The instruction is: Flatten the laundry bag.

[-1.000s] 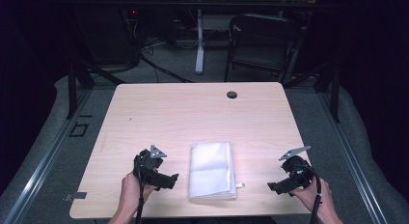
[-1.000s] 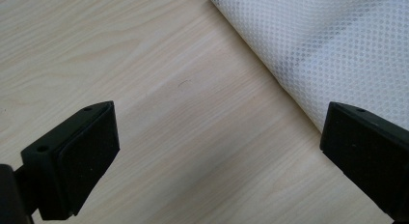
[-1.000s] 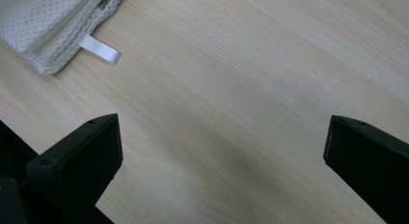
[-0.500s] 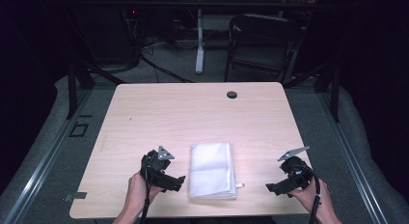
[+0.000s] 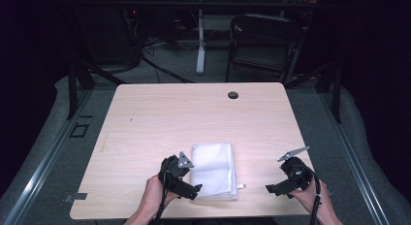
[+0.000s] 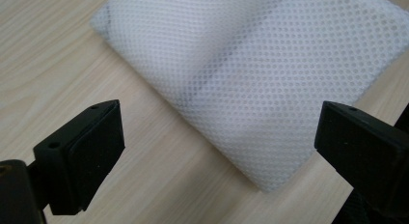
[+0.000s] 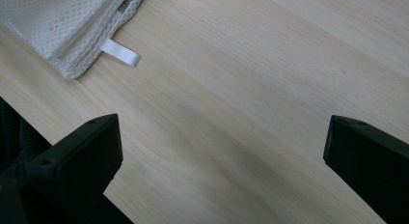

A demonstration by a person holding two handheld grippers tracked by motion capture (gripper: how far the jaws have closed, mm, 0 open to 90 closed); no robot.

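Lying lengthwise front-to-back, folded mesh cloth [image 5: 213, 169] sits between two spread claws.

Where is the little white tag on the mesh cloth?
The tag sticks out of the folded mesh cloth at its near right corner, on the table, toward the right claw.

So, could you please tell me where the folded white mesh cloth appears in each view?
High view: mesh cloth at the table's near edge, between the grippers.
Left gripper view: upper centre, beyond the open jaws.
Right gripper view: top-left corner.
Shared landmark: its white loop tag.
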